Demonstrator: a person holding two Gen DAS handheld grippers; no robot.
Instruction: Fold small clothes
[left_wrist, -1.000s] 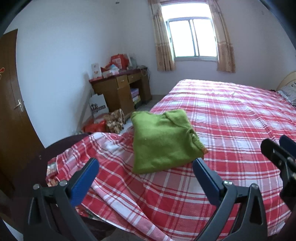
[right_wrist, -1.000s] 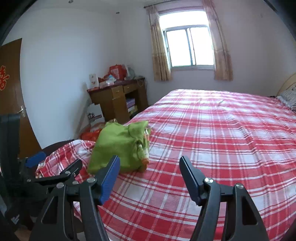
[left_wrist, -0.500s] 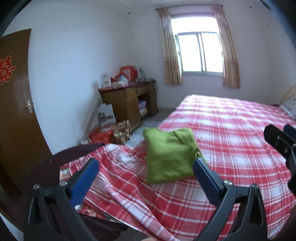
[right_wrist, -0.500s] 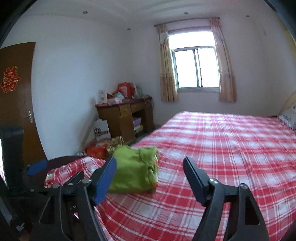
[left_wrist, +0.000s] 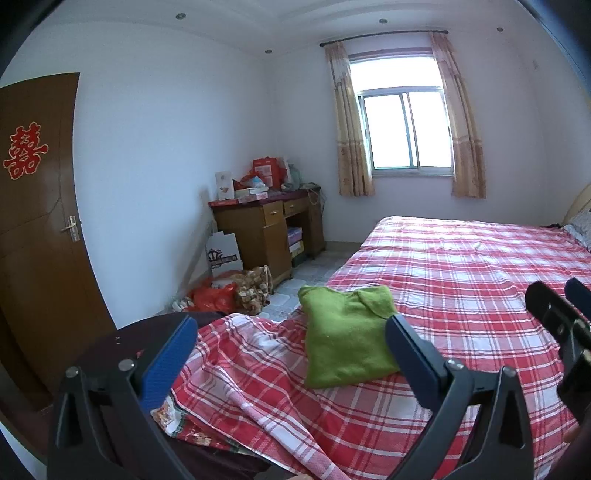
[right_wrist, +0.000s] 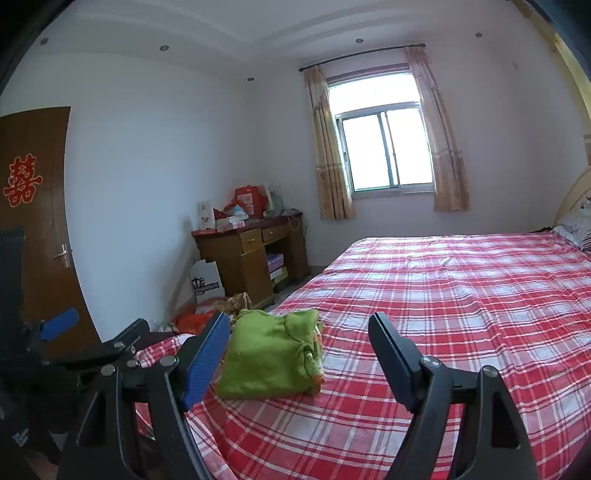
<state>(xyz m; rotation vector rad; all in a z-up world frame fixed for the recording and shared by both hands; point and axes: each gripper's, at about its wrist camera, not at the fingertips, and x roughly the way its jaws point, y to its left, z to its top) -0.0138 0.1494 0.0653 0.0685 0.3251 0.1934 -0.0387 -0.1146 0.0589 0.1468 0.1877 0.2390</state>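
A small green knitted garment (left_wrist: 345, 334) lies folded into a compact square near the corner of the bed; it also shows in the right wrist view (right_wrist: 271, 358), with an orange trim at its edge. My left gripper (left_wrist: 288, 356) is open and empty, held back from the garment and above the bed's corner. My right gripper (right_wrist: 297, 356) is open and empty, also back from the garment. The right gripper shows at the right edge of the left wrist view (left_wrist: 561, 321). The left gripper shows at the left of the right wrist view (right_wrist: 92, 332).
The bed has a red and white plaid sheet (left_wrist: 461, 280), rumpled at the near corner (left_wrist: 243, 354). A wooden desk (left_wrist: 266, 229) with boxes stands by the window. Bags (left_wrist: 229, 291) lie on the floor. A brown door (left_wrist: 37, 221) is at left.
Both grippers have pulled back and risen away from the folded garment, which now looks smaller and lower in both views. Both stayed open. The garment has not moved.
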